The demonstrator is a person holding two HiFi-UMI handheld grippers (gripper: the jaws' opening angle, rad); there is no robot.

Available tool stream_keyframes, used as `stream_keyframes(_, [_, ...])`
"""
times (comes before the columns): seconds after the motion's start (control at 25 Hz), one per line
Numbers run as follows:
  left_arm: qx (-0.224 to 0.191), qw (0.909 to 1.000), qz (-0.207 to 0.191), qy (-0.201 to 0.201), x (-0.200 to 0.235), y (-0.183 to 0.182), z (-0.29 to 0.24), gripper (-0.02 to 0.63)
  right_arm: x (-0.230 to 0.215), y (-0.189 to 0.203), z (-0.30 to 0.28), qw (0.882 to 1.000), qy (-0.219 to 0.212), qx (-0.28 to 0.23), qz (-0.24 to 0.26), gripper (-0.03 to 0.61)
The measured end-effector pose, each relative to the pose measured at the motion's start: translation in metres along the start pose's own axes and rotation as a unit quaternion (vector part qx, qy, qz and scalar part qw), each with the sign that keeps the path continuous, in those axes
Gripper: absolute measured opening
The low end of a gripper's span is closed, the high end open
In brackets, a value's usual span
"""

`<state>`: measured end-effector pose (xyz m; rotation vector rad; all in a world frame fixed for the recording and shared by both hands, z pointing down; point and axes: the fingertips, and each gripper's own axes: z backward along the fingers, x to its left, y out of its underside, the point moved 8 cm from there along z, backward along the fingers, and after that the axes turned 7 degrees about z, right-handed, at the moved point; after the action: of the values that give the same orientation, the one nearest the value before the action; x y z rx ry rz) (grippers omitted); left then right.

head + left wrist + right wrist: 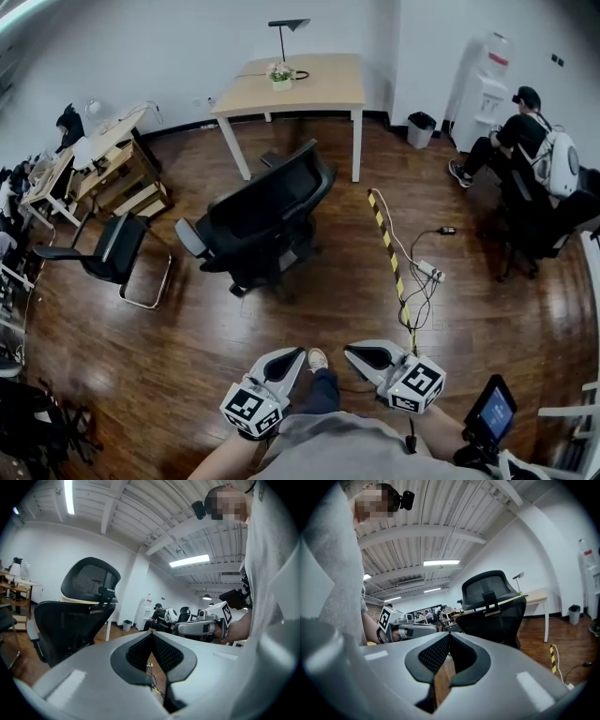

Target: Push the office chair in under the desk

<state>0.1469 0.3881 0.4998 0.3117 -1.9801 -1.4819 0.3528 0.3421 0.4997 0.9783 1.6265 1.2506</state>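
Flower pot [280, 75] on the desk [323, 89], bin [421, 129] near it; office chair [258, 220] on wooden floor [178, 347] before the desk; left gripper [298, 353] and right gripper [351, 352] pressed together, empty

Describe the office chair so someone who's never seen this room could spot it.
Find the light wooden desk at the far white wall. Just in front of it stands the black office chair. Unlike the smaller chair to its left on a chrome frame, it has a tall back with a headrest.
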Motion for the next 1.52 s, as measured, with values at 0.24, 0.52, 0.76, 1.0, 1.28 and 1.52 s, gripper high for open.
stream_keyframes(0.24, [0.002, 0.9999, 0.009, 0.006, 0.067, -0.042, -0.044, 0.003, -0.069, -0.033, -0.059, 1.0, 0.007, 0.001, 0.008, 0.006])
stream_keyframes(0.52, [-0.012, 0.9999, 0.005, -0.001, 0.124, -0.081, -0.076, 0.003, -0.13, -0.066, -0.1, 1.0, 0.015, -0.007, 0.025, 0.006])
stream_keyframes(0.76, [-0.013, 0.9997, 0.009, -0.021, 0.133, -0.088, -0.078, 0.003, -0.158, -0.074, -0.108, 0.999, 0.017, -0.011, 0.032, 0.006])
stream_keyframes(1.0, [-0.03, 0.9974, 0.018, -0.062, 0.143, -0.099, -0.099, 0.003, -0.204, -0.091, -0.124, 0.999, -0.019, -0.006, 0.047, 0.006])
stream_keyframes(1.28, [-0.05, 0.9928, 0.022, -0.107, 0.147, -0.102, -0.107, 0.003, -0.258, -0.11, -0.136, 0.997, -0.036, -0.013, 0.073, 0.006])
stream_keyframes(1.52, [-0.071, 0.9834, 0.03, -0.164, 0.15, -0.106, -0.1, 0.003, -0.321, -0.13, -0.161, 0.993, -0.062, -0.019, 0.096, 0.201])
